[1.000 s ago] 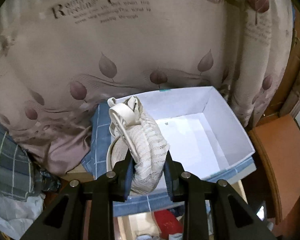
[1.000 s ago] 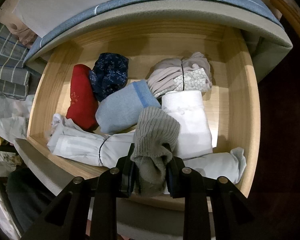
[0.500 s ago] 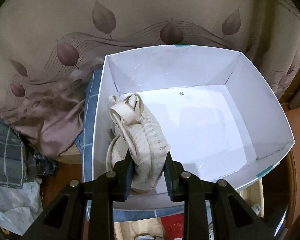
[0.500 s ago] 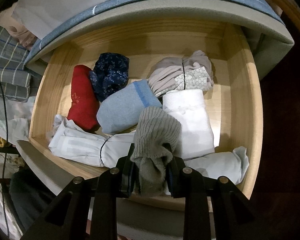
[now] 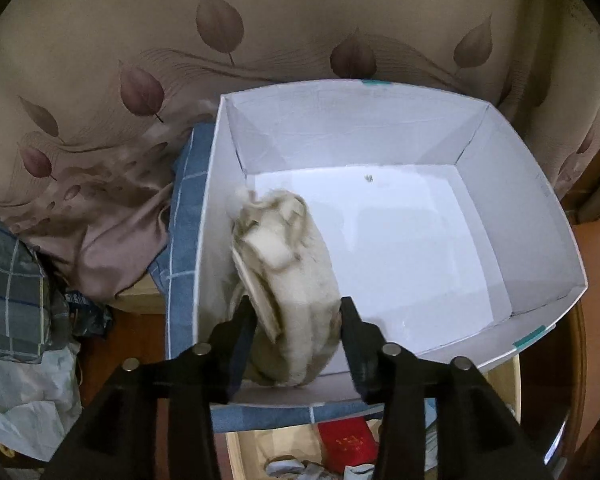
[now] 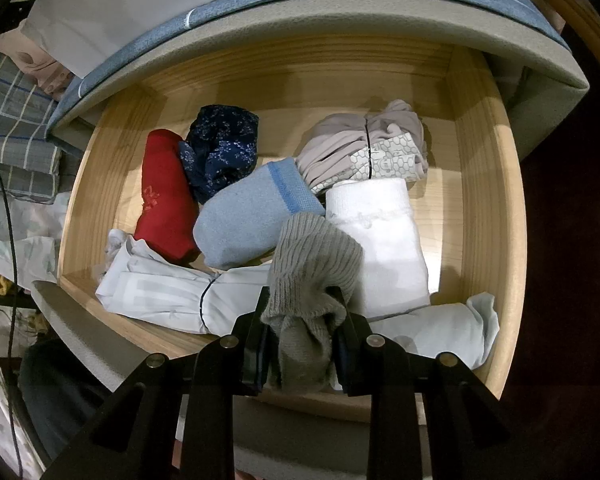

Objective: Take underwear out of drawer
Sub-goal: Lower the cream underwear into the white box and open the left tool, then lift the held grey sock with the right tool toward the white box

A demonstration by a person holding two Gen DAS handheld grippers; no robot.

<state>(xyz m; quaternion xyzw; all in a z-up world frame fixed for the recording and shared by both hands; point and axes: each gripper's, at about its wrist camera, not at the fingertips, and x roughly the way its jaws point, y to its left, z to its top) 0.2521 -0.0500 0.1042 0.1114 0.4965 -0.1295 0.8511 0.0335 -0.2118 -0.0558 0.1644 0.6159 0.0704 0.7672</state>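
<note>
Left hand-held gripper point(image 5: 298, 334): jaws opening, spread on either side of a cream lace bundle point(image 5: 288, 276); the bundle sits between them, blurred, and whether the pads touch it I cannot tell.
Cream lace bundle: inside the white box point(image 5: 540, 216), against its left wall, lower left of the box floor.
White box: open-topped, fills the centre and right of the left wrist view; it rests on a blue checked cloth point(image 5: 186, 208).
Behind the box: beige curtain with leaf print point(image 5: 260, 40) across the upper frame.
Right hand-held gripper point(image 6: 302, 344): pressed onto a grey ribbed roll point(image 6: 312, 276), pinching its lower end at the bottom centre of the frame.
Drawer point(image 6: 488, 208): light wood, pulled open, fills the middle of the right wrist view.
Drawer contents: red roll point(image 6: 162, 208) at left, dark blue patterned roll point(image 6: 220, 148) just beside it, light blue roll point(image 6: 248, 216) at centre, white folded piece point(image 6: 384, 240) to the right, taupe tied bundle point(image 6: 364, 148) at upper right, pale tied bundle point(image 6: 172, 292) along the near edge.
Grey ribbed roll: lifted over the near part of the drawer, in front of the light blue roll and white folded piece.
</note>
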